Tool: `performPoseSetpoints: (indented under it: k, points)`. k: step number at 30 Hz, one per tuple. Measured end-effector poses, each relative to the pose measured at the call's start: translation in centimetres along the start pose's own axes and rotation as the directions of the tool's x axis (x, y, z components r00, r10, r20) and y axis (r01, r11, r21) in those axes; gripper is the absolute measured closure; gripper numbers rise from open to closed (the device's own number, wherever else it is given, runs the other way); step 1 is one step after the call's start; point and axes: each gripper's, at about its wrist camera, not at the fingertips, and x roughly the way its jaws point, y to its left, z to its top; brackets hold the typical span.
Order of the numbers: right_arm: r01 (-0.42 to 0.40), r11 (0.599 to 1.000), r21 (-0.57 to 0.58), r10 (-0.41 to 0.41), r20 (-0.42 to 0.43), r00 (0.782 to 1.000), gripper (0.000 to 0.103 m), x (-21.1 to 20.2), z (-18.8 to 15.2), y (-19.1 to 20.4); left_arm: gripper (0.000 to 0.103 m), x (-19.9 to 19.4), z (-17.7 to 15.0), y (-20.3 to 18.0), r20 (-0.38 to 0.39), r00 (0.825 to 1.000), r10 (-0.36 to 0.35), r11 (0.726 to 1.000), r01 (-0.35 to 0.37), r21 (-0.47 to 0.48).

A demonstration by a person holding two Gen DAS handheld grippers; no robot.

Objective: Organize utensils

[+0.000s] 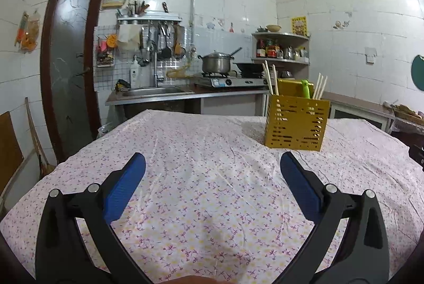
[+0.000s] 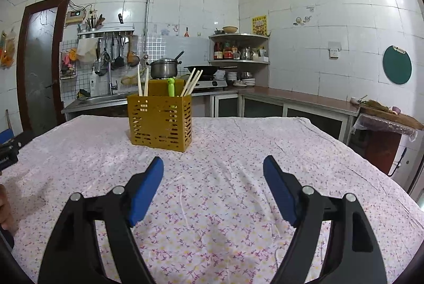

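Our left tool (image 1: 212,164) and right tool (image 2: 213,167) hover released over the floral-clothed bench (image 2: 238,151); beyond stands a slotted yellow plastic utensil holder (image 2: 159,122) with pale chopsticks (image 2: 191,82).

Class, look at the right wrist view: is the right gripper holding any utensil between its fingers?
No. The right gripper stands open with only the flowered tablecloth between its fingers, and the chopsticks sit in the yellow holder.
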Motion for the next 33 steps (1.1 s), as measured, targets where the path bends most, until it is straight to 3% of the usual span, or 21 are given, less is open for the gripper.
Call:
performPoseSetpoints:
  k: [33]
  points:
    - [0.0,1.0,0.007,0.001,-0.017,1.0,0.025,0.06,-0.16,-0.1,0.005,0.13,-0.06,0.21,-0.004,1.0,0.003,1.0,-0.003,0.0]
